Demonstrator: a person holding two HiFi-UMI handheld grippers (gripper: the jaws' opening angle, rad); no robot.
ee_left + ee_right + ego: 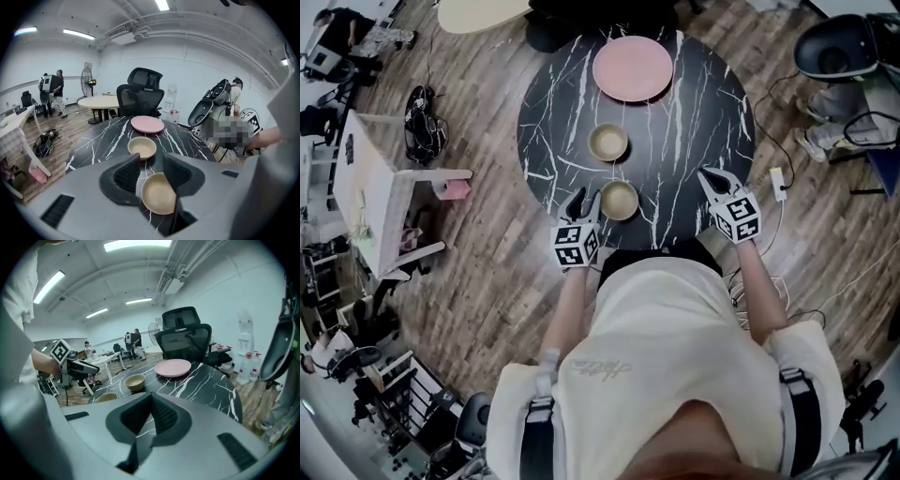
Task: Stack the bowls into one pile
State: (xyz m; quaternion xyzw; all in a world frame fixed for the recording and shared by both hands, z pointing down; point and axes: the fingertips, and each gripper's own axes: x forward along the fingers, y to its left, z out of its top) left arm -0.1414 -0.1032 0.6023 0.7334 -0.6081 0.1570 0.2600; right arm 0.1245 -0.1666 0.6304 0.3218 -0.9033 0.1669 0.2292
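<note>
Left tongs (151,159): are being held released, jaws apart, above the near rim of the near bowl (159,193); no pinch is being made yet.
Right tongs (151,397): are being held clenched on nothing, over the table (694,122) edge, well apart from both bowls.
Far bowl (142,146): is being left straight beyond the left tongs, past the near bowl, upright and empty.
Handling: both bowls are being judged light, rigid and smooth, so likely to slip or tip under a one-sided pinch.
Hold: the thin rim nearest the left tongs is being judged best, with one jaw inside and one outside the wall.
Materials: the bowls are being shown as round, matte, tan and shallow; the table is being shown as glossy black marble with white veins.
Pink plate (632,67): is being left flat, farthest beyond both tongs.
</note>
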